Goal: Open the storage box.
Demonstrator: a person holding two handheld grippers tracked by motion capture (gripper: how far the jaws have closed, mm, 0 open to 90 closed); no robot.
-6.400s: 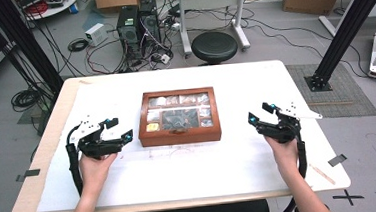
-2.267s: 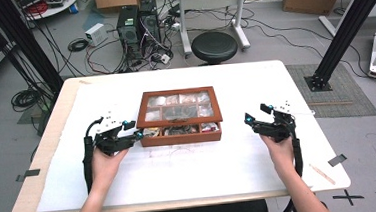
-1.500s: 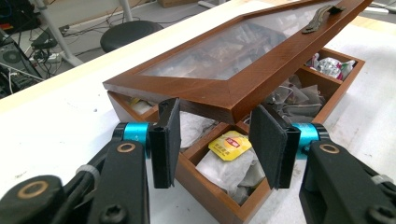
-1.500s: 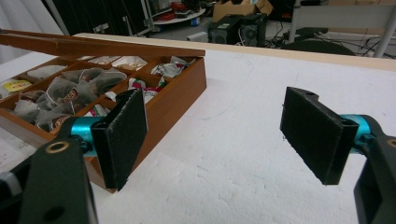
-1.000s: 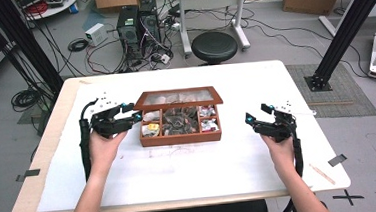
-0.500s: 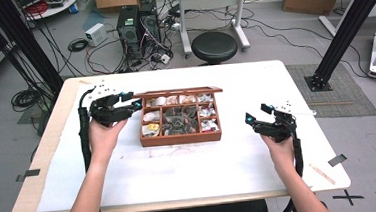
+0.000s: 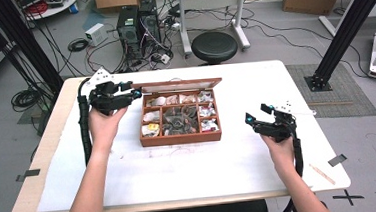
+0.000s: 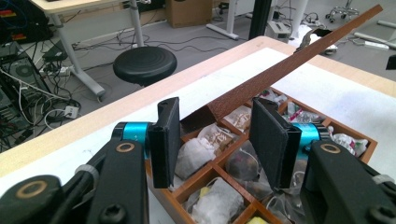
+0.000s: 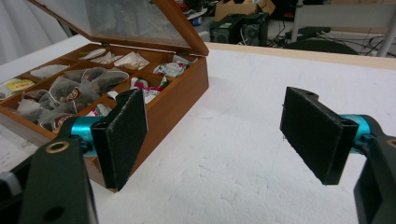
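A: Wooden box [image 7: 179, 117] is sitting mid-table with its lid [image 8: 299, 60] raised; we are holding the left gripper [image 7: 125, 94] at the lid's left end, jaws apart, nothing between them.

B: Noting that the lid's long edge is running across the table, hinged at the far side. The left hand is nearer by far.

A: We are keeping the right gripper [image 7: 259, 116] well off to the box's right, also spread wide and empty. Tea bags [image 9: 77, 88] are filling the compartments; nothing is blocking the lid's swing, we are judging.
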